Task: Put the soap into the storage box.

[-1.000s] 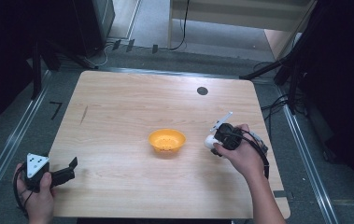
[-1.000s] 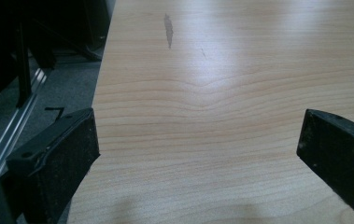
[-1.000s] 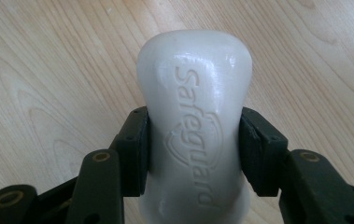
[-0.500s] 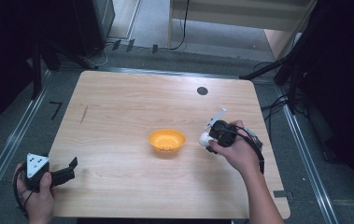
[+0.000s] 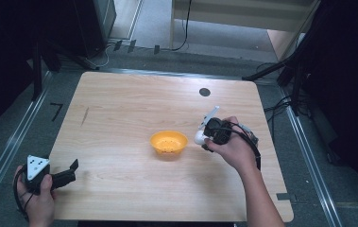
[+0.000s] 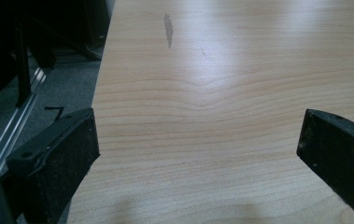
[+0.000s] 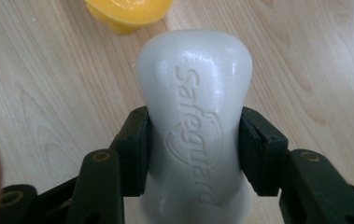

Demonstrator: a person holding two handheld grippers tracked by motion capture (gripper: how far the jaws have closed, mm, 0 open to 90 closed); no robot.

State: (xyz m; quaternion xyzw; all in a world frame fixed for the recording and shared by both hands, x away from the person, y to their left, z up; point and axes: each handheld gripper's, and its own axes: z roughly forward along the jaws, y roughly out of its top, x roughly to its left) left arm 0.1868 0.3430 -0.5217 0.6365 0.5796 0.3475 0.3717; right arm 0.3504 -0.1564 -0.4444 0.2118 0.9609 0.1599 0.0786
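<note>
A white bar of soap [image 7: 194, 126] with raised lettering is clamped between the jaws of my right gripper [image 7: 193, 149], which is shut on it. In the high view the right gripper [image 5: 205, 137] holds the soap [image 5: 199, 137] a little above the table, just right of a small orange bowl [image 5: 168, 143]. The bowl's rim [image 7: 128, 11] shows at the top of the right gripper view. My left gripper [image 5: 75, 171] rests at the table's front left corner, its jaws wide apart with only bare wood between them [image 6: 198, 144].
The wooden table [image 5: 134, 104] has a dark round hole [image 5: 204, 91] near its far right and a dark smudge [image 6: 167, 29] at the left. Metal rails and dark floor flank the table's sides.
My right gripper has carried the soap left and slightly up, from farther right to just beside the orange bowl. The left gripper has stayed put.
</note>
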